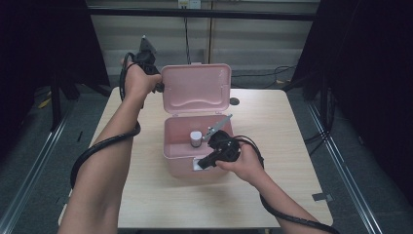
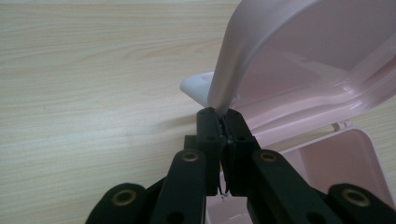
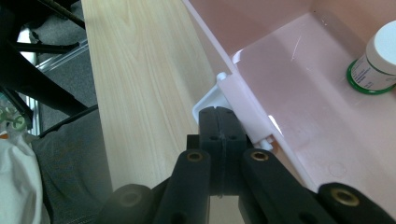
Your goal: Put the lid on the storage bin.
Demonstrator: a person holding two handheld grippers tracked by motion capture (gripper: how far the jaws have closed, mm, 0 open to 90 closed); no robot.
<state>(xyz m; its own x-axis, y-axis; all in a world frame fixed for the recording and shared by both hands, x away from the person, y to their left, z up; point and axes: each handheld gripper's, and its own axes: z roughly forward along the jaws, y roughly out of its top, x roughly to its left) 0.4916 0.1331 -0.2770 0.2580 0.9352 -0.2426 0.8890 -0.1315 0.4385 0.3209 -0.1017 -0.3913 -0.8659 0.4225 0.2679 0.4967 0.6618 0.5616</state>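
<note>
A pink plastic box stands in the middle of the wooden table with its lid raised upright at the back. A small white-capped bottle stands inside, also seen in the right gripper view. My left gripper is shut on the lid's left rim; in its own view the jaws pinch the pink edge beside a white catch. My right gripper is shut at the box's front wall, its tips against the white latch.
A small dark round mark lies on the table right of the lid. Cables trail from both grippers along the forearms. Black curtains and frame legs flank the table. The table's near edge drops to grey floor.
</note>
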